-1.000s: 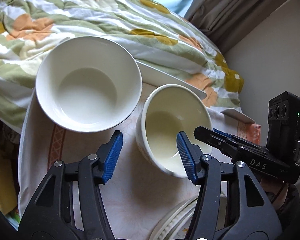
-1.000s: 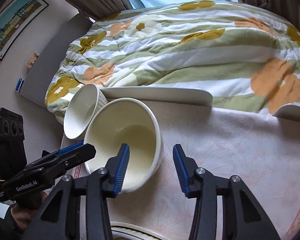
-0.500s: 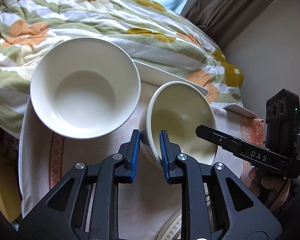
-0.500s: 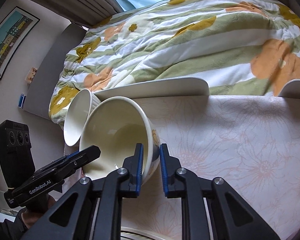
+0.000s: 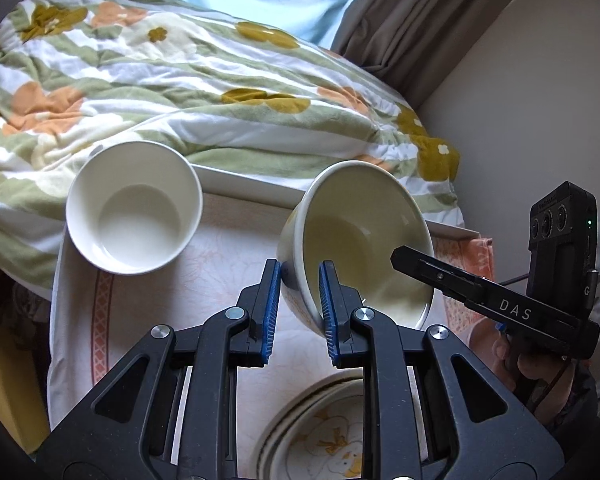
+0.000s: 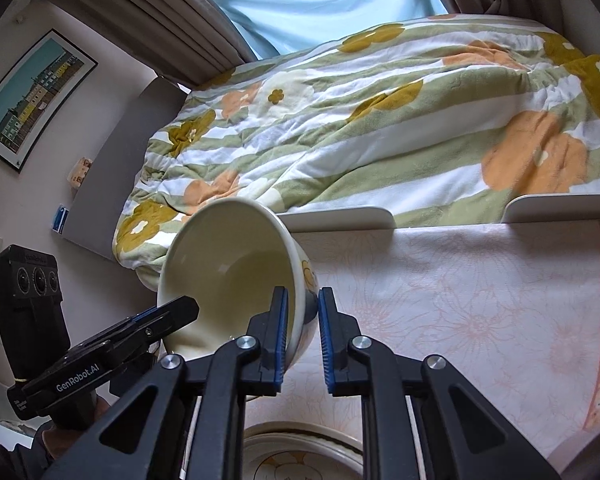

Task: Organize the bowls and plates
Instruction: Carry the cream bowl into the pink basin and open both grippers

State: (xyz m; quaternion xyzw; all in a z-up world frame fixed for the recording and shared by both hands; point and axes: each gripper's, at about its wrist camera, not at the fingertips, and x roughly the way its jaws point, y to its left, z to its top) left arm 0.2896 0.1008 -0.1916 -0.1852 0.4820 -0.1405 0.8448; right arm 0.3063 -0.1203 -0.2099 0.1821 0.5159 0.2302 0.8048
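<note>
We saw left tool (image 5: 299, 304) clamped on rim of cream bowl (image 5: 360, 240), bowl tilted, lifted above worktop (image 5: 228, 248). Right tool (image 6: 302, 334) gripped opposite rim. White bowl (image 5: 134, 210) sat at worktop's far left corner. Stacked plates (image 5: 320, 432) at near edge.

A stack of plates (image 5: 320, 436) is cut off by the bottom edge and partly hidden behind the left hand-held gripper (image 5: 299, 304). The cream bowl (image 6: 236, 276) covers one tip of that gripper in the right wrist view. Small wall items (image 6: 80, 170) are too small to identify.
</note>
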